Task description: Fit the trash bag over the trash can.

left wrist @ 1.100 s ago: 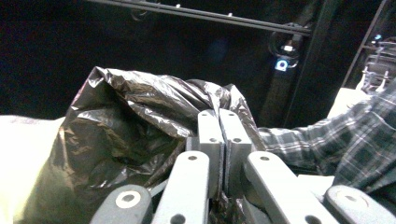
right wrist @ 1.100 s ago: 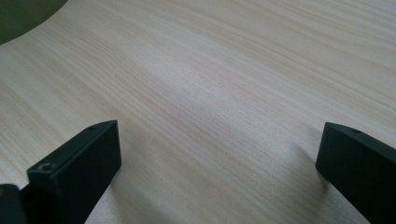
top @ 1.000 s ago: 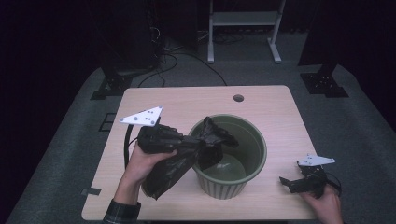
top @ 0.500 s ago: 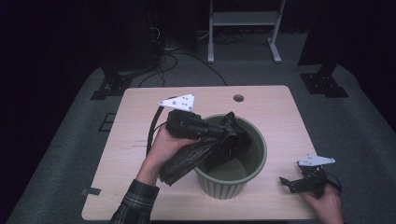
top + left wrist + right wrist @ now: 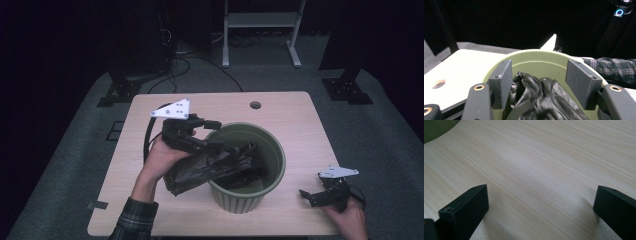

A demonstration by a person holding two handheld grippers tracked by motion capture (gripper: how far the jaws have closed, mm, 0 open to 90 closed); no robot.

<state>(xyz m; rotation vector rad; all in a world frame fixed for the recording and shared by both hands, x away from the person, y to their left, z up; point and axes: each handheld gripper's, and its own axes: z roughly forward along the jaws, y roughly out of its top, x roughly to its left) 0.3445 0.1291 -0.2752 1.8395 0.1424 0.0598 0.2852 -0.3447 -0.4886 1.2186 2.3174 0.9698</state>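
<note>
A round green bin stands on the light wooden table. My left gripper reaches over the bin's left rim, shut on a crumpled black plastic bag. Part of the bag lies inside the bin and part hangs outside over the left rim. In the left gripper view the bag bunches between the jaws of my left gripper, with the bin's far rim beyond. My right gripper rests open on the table at the front right, and my right gripper holds nothing.
A round cable hole sits near the table's far edge. Dark stands, cables and a white frame crowd the floor behind the table. A plaid sleeve lies beyond the bin in the left gripper view.
My left gripper has carried the black bag rightward and forward, from beside the bin to over its rim, so more of the bag now lies inside. The right gripper has stayed put.
</note>
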